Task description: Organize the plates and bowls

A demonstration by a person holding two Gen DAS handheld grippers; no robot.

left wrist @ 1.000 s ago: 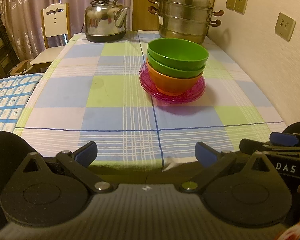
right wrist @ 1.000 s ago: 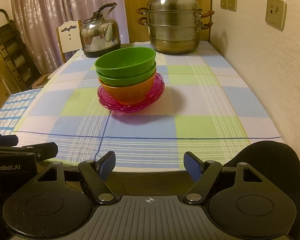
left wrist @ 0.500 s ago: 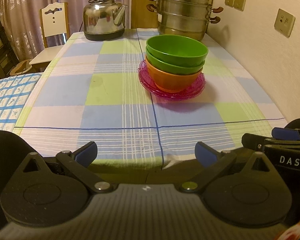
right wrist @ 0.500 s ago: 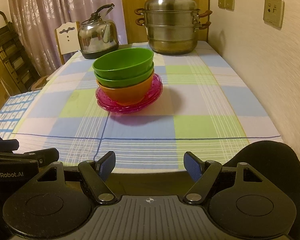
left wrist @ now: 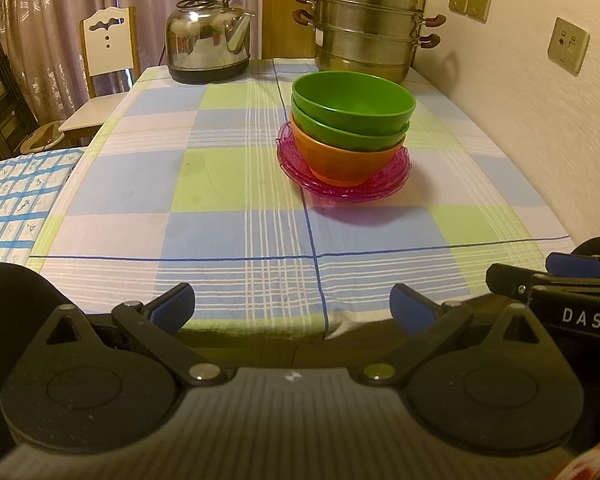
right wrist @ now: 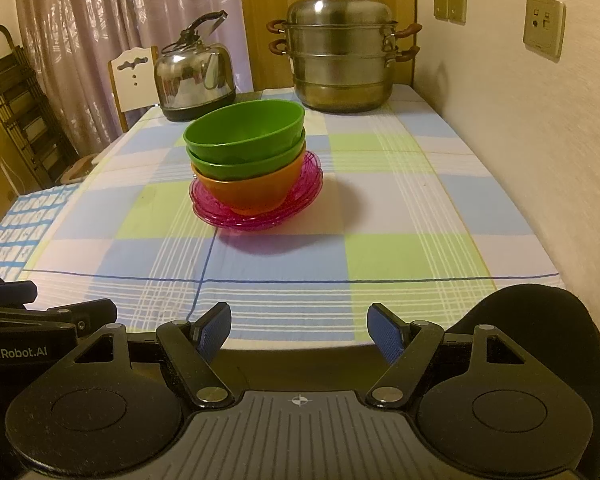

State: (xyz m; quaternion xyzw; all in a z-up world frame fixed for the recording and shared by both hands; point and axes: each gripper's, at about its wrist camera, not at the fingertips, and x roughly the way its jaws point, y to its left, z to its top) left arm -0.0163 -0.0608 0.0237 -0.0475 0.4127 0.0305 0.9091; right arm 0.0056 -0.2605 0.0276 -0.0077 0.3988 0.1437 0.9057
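Two green bowls (left wrist: 353,110) nest in an orange bowl (left wrist: 342,162) on pink plates (left wrist: 384,184), one pile mid-table, in front of the steamer pot (right wrist: 338,52). Stacking looks finished; nothing loose remains. Well short of the pile, left gripper (left wrist: 292,306) and right gripper (right wrist: 298,330) gape empty.

Glossy plastic bowls (left wrist: 352,120), shiny steel kettle (left wrist: 208,46), cloth tablecloth (left wrist: 220,200).
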